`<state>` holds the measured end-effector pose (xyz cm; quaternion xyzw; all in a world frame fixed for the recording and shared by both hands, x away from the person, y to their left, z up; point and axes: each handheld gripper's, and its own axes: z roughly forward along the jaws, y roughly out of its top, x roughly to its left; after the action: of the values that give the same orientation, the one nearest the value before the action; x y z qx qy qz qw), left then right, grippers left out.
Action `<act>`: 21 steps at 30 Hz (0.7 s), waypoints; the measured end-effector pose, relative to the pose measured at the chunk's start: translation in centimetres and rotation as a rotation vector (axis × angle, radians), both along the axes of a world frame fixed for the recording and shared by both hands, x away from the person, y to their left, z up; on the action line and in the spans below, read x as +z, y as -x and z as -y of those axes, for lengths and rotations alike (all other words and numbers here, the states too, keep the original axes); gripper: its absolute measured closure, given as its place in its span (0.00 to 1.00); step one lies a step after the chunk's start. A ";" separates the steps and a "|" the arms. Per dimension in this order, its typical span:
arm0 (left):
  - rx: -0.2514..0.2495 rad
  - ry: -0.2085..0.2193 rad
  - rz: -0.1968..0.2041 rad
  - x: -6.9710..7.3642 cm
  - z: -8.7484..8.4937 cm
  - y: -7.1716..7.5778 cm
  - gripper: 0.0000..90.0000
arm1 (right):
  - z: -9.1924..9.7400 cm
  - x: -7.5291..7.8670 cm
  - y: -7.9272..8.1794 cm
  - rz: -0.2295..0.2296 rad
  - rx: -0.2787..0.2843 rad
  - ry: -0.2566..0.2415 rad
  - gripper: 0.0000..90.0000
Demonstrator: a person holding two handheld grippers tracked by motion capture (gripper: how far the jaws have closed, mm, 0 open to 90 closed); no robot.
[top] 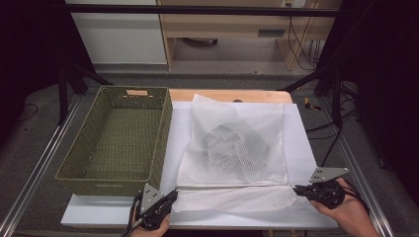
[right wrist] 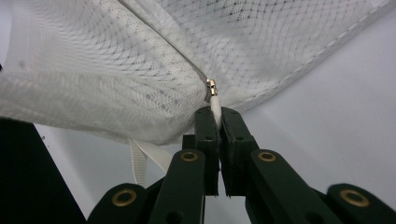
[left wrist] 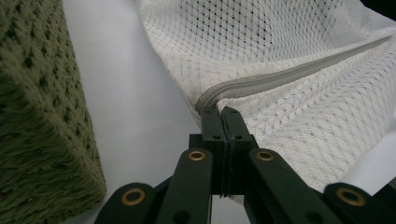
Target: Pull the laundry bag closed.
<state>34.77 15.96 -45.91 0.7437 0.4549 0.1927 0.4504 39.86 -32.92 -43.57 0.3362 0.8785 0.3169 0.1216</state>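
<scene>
Left tool is pinched on the end of the zipper at the near-left corner of the white mesh laundry bag; right tool is pinched on the white zipper pull at the near-right corner. Bag lies flat on the white tabletop, just right of the green woven basket, with something dark inside it showing through the mesh. Near edge is stretched taut between my two tools, slider sitting at the right end

I read this as the zip step: left anchors, right works the pull. Can't tell if the zip is shut or open along its length. Next move needs left holding firm while right drags the pull straight along the track, keeping tension so the mesh doesn't bunch or jam the slider
</scene>
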 end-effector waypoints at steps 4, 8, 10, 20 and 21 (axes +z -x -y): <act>-0.010 -0.013 -0.004 -0.3 0.4 0.2 1.00 | 0.2 -0.1 -0.2 0.005 -0.008 0.002 0.97; -0.026 -0.025 -0.011 -0.8 1.1 0.4 1.00 | 0.7 -0.2 -0.4 -0.003 -0.031 -0.003 0.97; -0.037 -0.036 -0.013 -1.1 1.4 0.5 1.00 | 1.0 -0.3 -0.4 -0.002 -0.043 -0.008 0.97; -0.043 -0.055 -0.015 -1.2 1.5 0.9 0.99 | 1.2 -1.1 -0.2 0.009 -0.031 -0.029 0.96; -0.048 -0.058 -0.020 -1.3 1.5 0.9 0.99 | 1.2 -1.1 -0.1 0.007 -0.030 -0.032 0.96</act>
<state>33.86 14.47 -47.20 0.7692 0.4354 0.1876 0.4285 40.01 -34.13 -44.68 0.3499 0.8679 0.3301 0.1241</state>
